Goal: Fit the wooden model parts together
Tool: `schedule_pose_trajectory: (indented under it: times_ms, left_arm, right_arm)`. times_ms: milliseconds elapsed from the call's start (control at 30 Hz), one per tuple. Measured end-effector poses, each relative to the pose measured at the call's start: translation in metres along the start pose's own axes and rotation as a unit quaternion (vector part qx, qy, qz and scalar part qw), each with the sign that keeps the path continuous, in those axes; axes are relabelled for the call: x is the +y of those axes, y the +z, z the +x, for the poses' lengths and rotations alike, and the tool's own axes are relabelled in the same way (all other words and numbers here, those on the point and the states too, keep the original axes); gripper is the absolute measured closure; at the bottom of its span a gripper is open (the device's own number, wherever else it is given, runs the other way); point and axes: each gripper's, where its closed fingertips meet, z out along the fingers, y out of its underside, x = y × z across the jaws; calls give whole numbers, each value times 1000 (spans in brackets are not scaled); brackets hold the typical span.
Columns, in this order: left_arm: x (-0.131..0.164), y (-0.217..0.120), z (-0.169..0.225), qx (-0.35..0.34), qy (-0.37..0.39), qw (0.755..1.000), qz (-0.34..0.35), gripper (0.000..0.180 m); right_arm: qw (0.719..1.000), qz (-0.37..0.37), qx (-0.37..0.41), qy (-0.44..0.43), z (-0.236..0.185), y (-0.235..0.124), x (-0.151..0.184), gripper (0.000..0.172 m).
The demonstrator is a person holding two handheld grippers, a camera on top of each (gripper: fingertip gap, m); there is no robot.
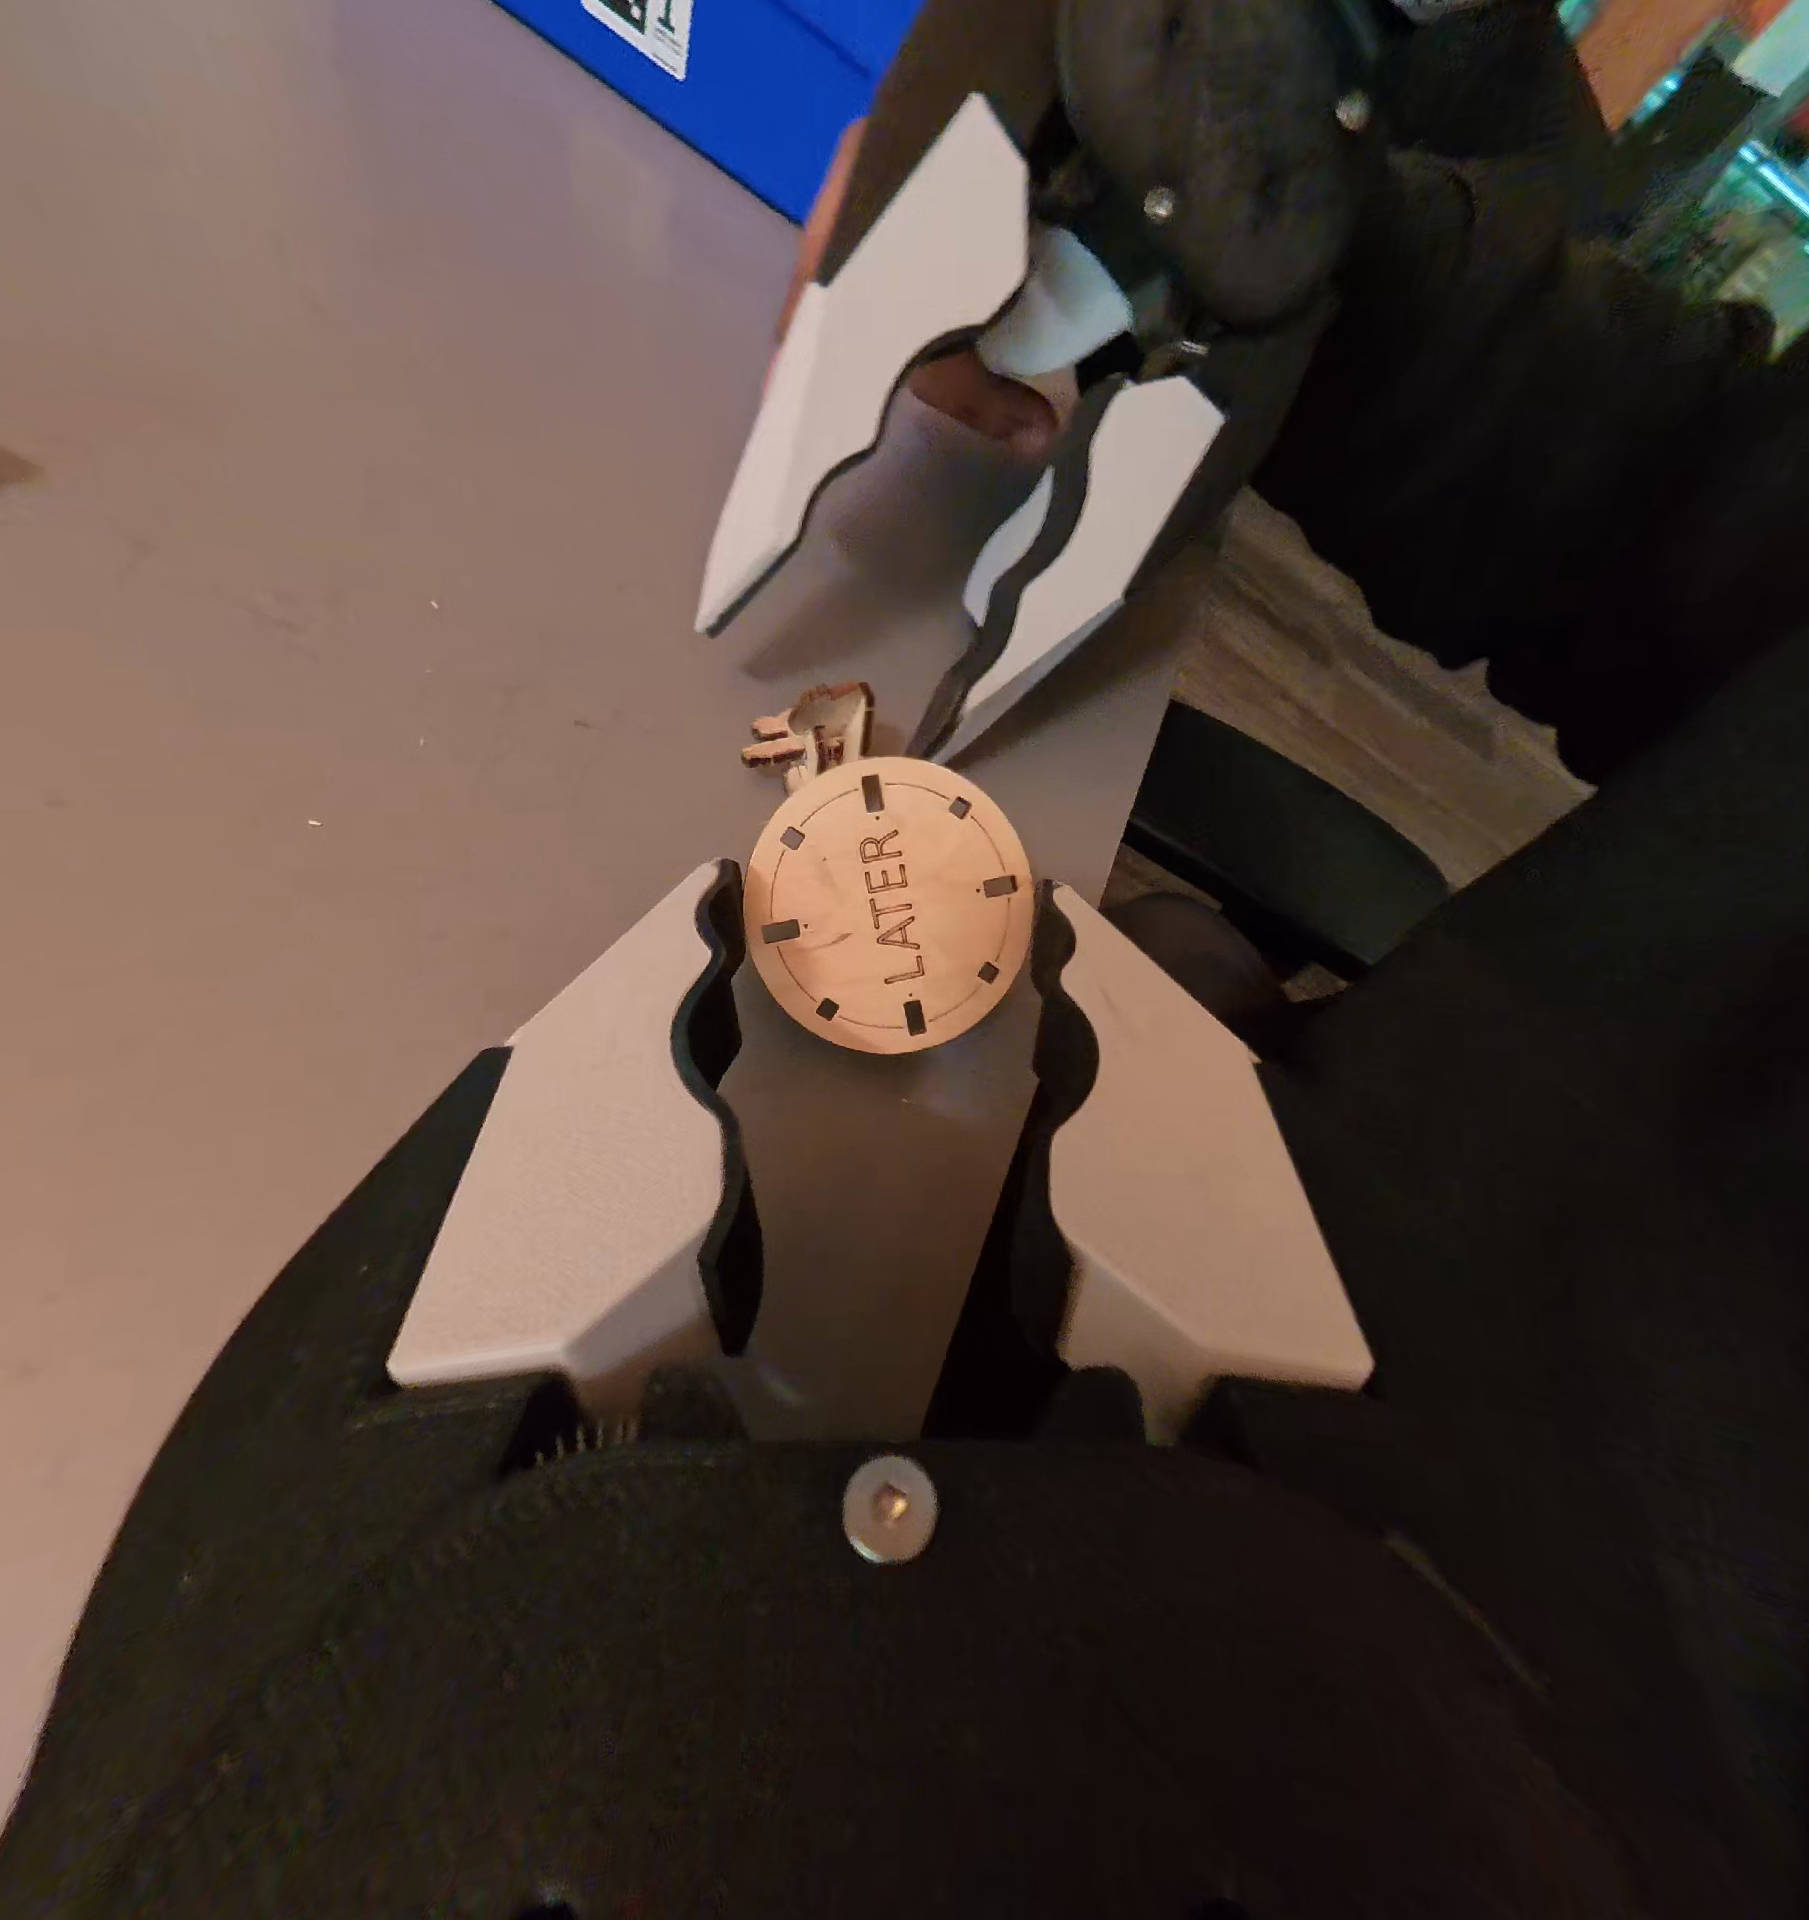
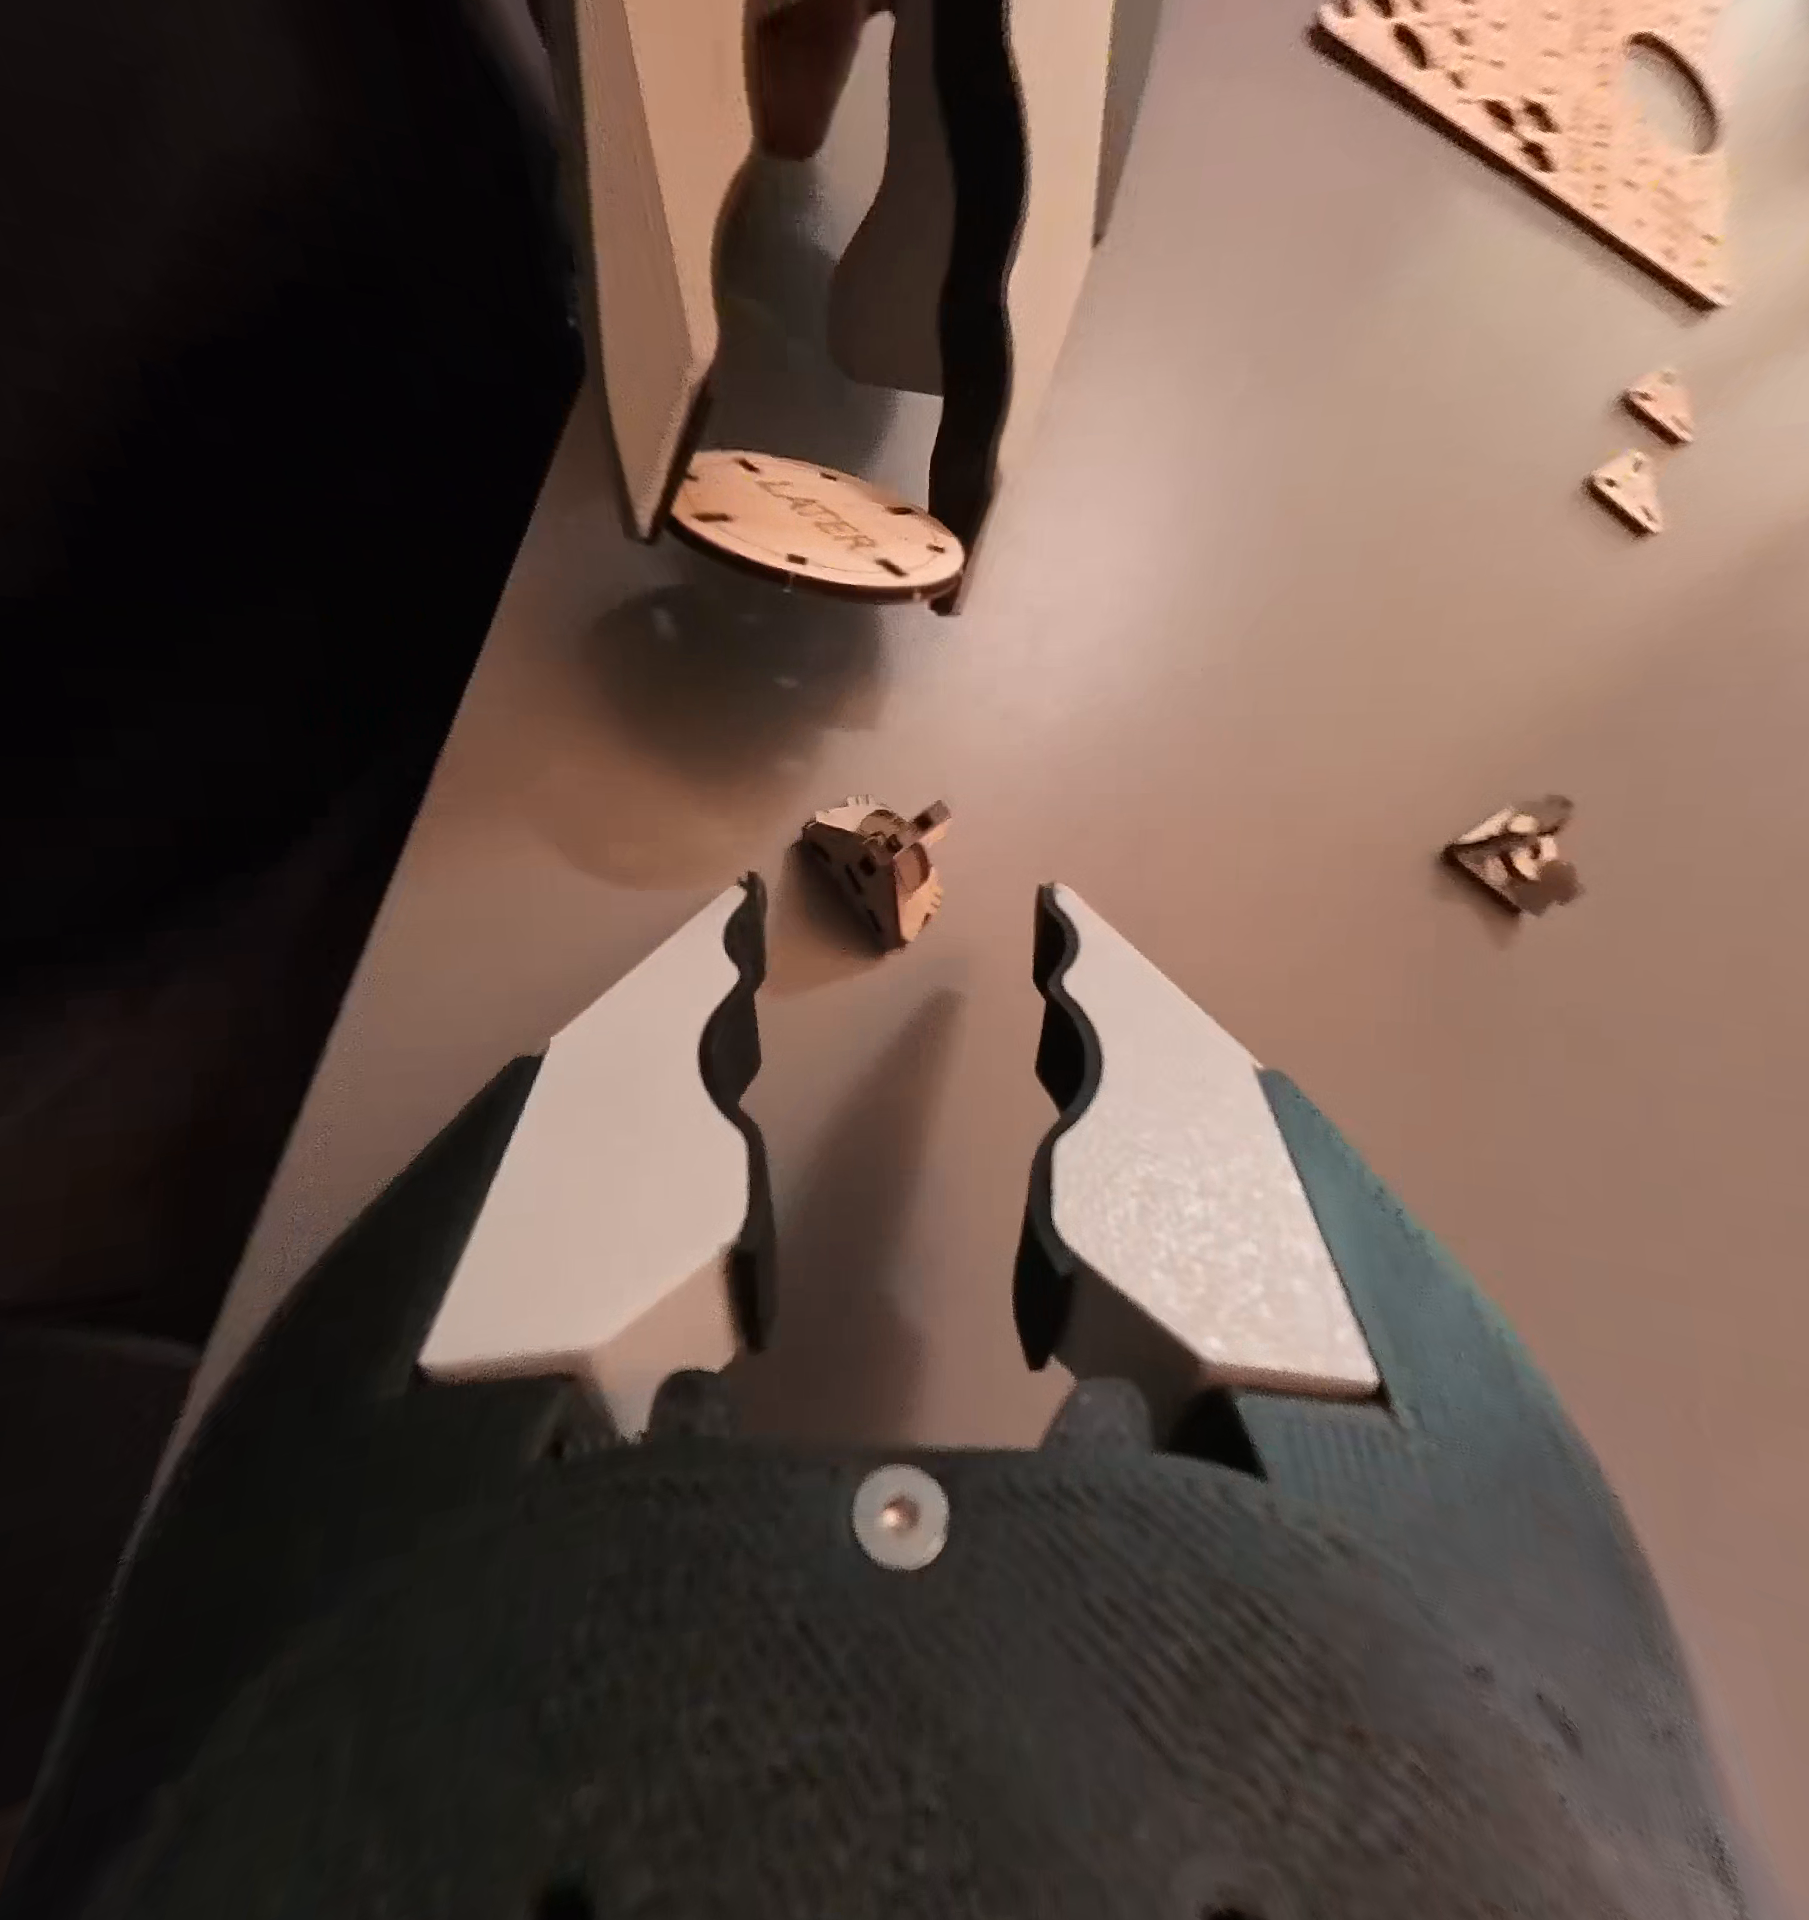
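The right gripper (image 2: 897, 894) is hanging low over the table (image 2: 1243, 727), close to one of its long edges. Its jaws are standing wide apart and are holding nothing. A small wooden piece (image 2: 879, 878) is lying on the table just past the fingertips, a bit closer to the left finger. It is near both fingers, but neither one is touching it. A bit farther along the same edge, the left gripper (image 1: 884, 899) is holding a round wooden disc (image 1: 887, 904). Its jaws are clamped on the disc, with one fingertip pressing on each side of the rim. The disc is lying flat between the tips. It is up in the air, not on the table, and it is making a round dark shadow on the table below it. The disc has little slots cut around its rim and some letters in the middle. Farther out, away from that edge, another small wooden piece (image 2: 1513, 852) is lying alone. Past it, two tiny wooden triangles (image 2: 1658, 405) are lying near each other. At the far end of the table, a flat wooden sheet (image 2: 1565, 114) with many holes cut out of it is lying flat. A blue box (image 1: 734, 94) is sitting at the far edge of the table, well apart from both grippers.
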Motion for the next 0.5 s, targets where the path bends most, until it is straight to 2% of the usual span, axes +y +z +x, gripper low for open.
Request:
schedule_pose_trajectory:
  times_ms: [100,167,267,433,500]
  left_arm:
    - [1,0,1,12,-8,1000,-4,125]
    - [0,-1,1,18,-14,1000,-1,125]
    - [-2,-3,1,25,-24,999,7,125]
    - [-6,-8,0,49,-56,997,21,125]
    - [-7,-9,-1,52,-65,996,21,125]
  right_arm:
    - [999,-1,-47,-8,0,7,-1,123]
    - [998,-6,-70,-1,-3,10,-2,134]
    - [998,-11,-59,17,0,11,0,150]
    - [996,-5,-40,78,-10,13,-6,142]
    - [992,-21,-39,120,-16,18,-12,145]
